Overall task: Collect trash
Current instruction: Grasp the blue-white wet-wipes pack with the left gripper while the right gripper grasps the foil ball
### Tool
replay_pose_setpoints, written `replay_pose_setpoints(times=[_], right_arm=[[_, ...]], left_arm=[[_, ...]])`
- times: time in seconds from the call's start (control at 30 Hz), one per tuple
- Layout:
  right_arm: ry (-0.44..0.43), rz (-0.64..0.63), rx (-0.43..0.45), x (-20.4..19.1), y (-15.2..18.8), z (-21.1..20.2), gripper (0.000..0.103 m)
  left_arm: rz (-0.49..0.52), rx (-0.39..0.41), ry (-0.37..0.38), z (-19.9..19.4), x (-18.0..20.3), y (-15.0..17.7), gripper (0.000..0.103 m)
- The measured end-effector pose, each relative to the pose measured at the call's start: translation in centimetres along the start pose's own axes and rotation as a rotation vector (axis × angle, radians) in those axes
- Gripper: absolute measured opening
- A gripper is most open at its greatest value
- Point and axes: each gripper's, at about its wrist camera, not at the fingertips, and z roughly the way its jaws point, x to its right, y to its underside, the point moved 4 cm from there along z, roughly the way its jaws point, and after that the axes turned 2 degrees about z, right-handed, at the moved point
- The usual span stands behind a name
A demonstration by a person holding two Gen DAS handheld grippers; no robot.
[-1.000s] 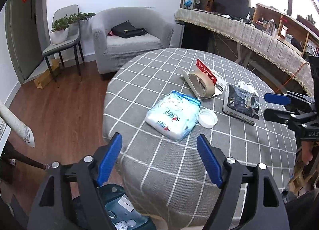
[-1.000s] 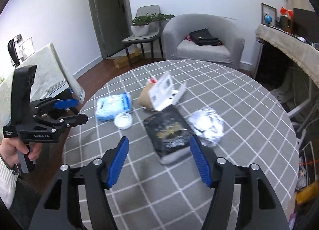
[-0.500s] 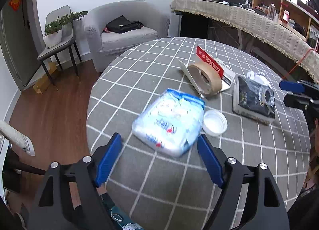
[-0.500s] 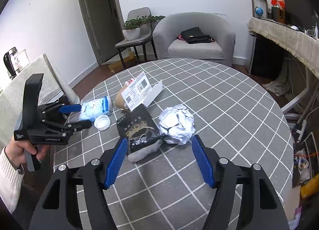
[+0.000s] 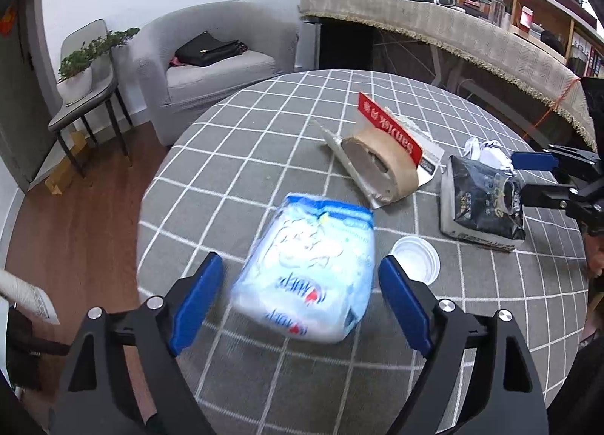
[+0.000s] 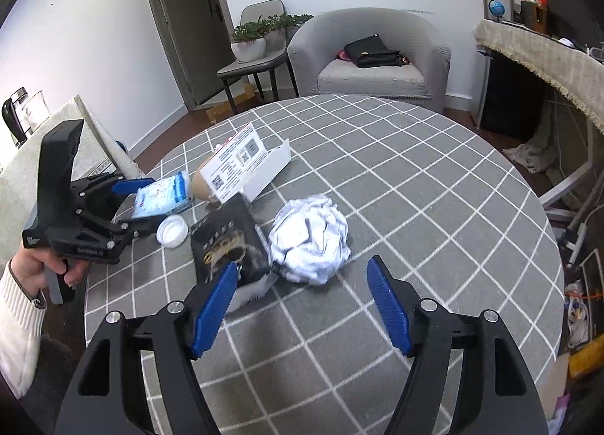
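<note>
A blue-and-white plastic tissue pack lies on the round checked table. My left gripper is open, its blue pads on either side of the pack's near end, not touching it. A white lid lies right of the pack. My right gripper is open just in front of a crumpled white paper ball; its left pad overlaps a black packet. A tape roll with a red-and-white card lies behind. The left gripper also shows in the right wrist view.
A grey armchair with a black bag stands beyond the table, next to a chair holding a potted plant. A long cloth-covered counter runs at the right. The table's edge and wooden floor are at the left.
Both grippers have moved forward over the table. The left now straddles the tissue pack; the right has come up close to the paper ball. Both stay open.
</note>
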Motion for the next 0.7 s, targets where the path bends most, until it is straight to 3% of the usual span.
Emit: replay_pose_setpoints(times=[0.07, 0.17, 0.3, 0.4, 0.7], right_arm=[[0.003, 0.017, 0.008, 0.2, -0.5, 0.3, 0.072], [0.014, 0.061, 0.023, 0.8, -1.3, 0.5, 0.072], [0.032, 0.098, 0.033, 1.4, -2.0, 0.7, 0.072], [0.049, 0.113, 0.020, 1.5, -2.1, 1.2, 0.072], [0.054, 0.120, -0.027, 0.8, -1.6, 2.7, 0.053]], left_arm=[[0.006, 0.005, 0.005, 0.1, 0.3, -0.1, 0.083], [0.048, 0.028, 0.034, 0.1, 1.0, -0.4, 0.066], [0.060, 0.041, 0.050, 0.1, 1.2, -0.5, 0.057], [0.032, 0.047, 0.070, -0.1, 0.6, -0.5, 0.054], [-0.064, 0.043, 0.078, -1.2, -0.5, -0.1, 0.053]])
